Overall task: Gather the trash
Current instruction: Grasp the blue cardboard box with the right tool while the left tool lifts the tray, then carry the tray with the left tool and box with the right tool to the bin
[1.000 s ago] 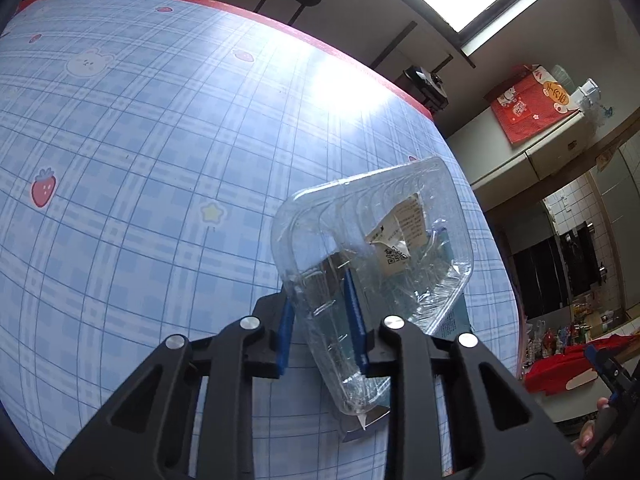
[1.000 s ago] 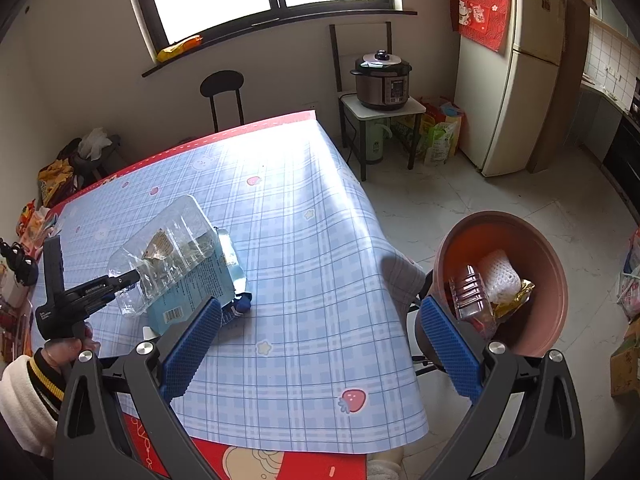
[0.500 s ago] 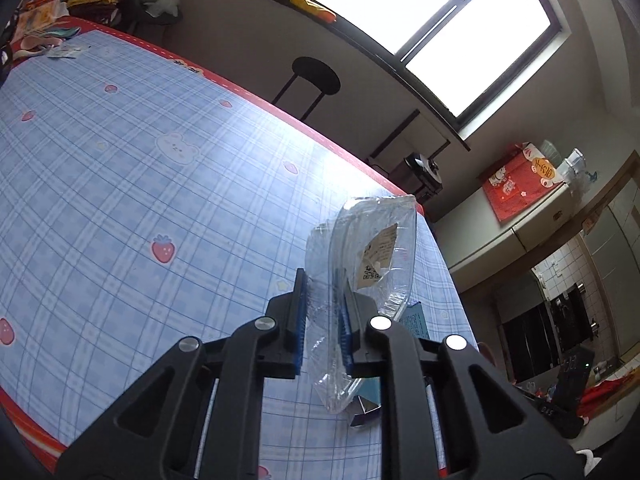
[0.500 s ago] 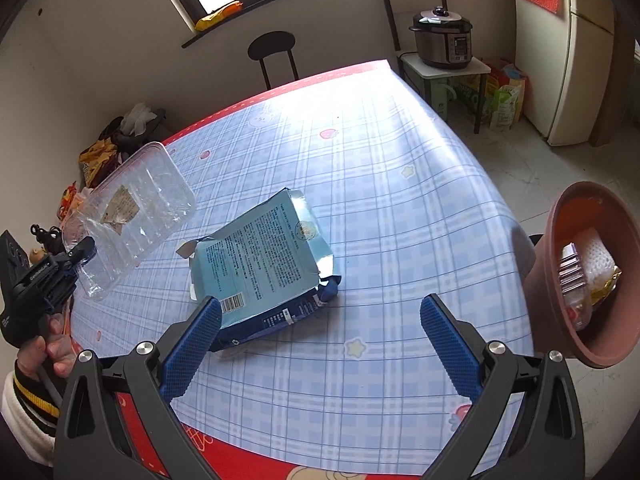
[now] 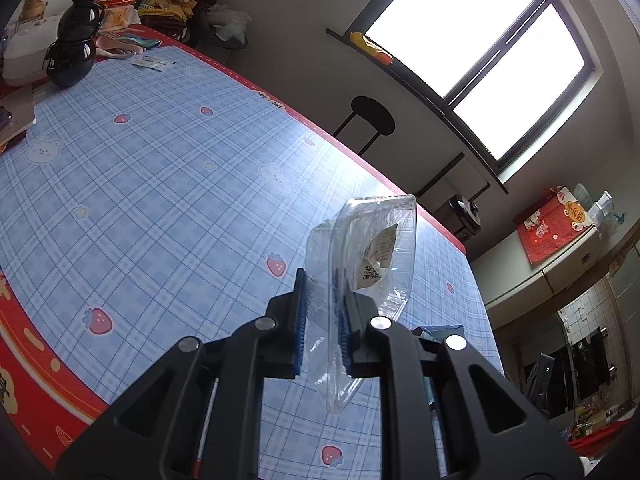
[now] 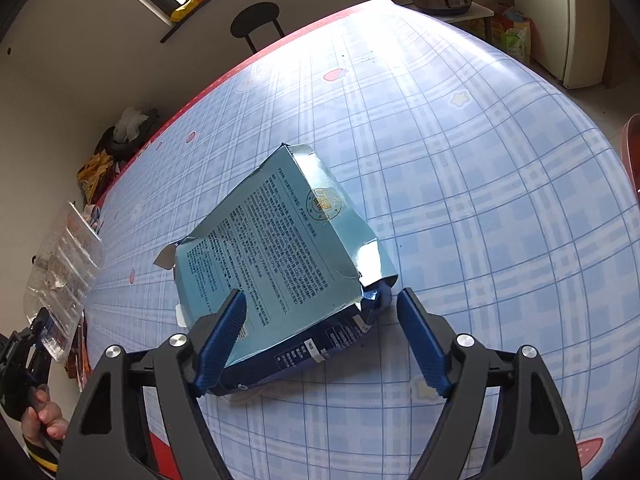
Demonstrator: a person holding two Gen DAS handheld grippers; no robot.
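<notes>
Risk: the flattened blue carton could slip from a corner grip.
On the tabletop [image 6: 460, 128] lay the carton [image 6: 276, 248], right gripper [image 6: 322, 330] jaws apart around its near corner; left gripper [image 5: 322, 322] jaws were clamped on the thin clear plastic tray [image 5: 372, 256], which could buckle.

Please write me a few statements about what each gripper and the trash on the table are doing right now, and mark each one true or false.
1. The left gripper is shut on the clear tray. True.
2. The right gripper holds the blue box. False: its jaws are open, astride the box's near end.
3. The box lies on the table. True.
4. The tray rests flat on the table. False: it is held up in the air, on edge.
5. The tray has a paper label. True.
6. The box is closed and intact. False: its flaps are torn open.
</notes>
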